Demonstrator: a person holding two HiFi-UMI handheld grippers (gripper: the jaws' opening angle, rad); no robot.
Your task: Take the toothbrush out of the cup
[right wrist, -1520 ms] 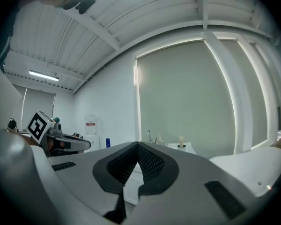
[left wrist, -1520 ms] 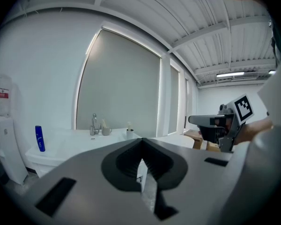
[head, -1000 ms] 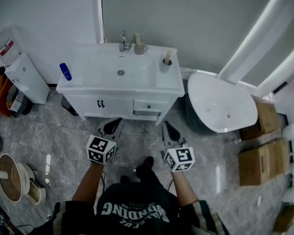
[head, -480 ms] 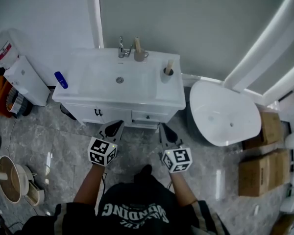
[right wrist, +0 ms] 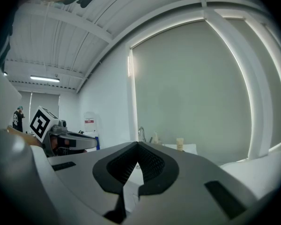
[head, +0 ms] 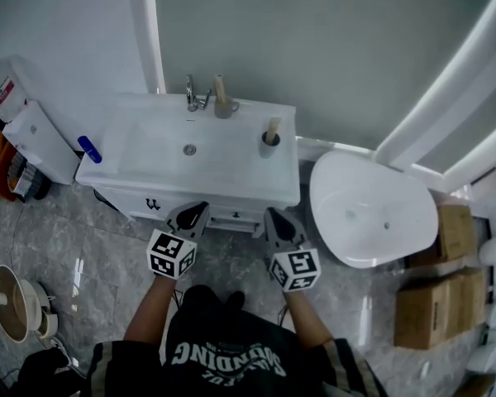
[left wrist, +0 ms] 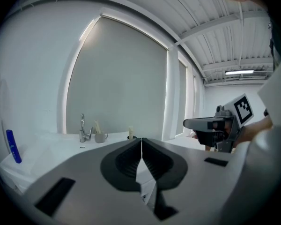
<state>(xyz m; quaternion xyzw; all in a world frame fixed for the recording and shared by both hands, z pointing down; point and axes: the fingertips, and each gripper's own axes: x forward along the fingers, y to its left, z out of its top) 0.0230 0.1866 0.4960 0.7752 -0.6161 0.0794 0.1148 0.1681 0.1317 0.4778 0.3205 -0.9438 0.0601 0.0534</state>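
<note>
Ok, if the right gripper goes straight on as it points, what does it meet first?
The right gripper would most likely meet the vanity's front edge, toward its right end, short of the nearer cup holding the toothbrush; relative height is unclear.

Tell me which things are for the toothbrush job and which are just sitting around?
For the job, most likely: cup on the right of the counter; pale toothbrush standing in it; left gripper and right gripper, both shut.

Just lying about: mug by the tap, blue bottle, bathtub, cardboard boxes.
</note>
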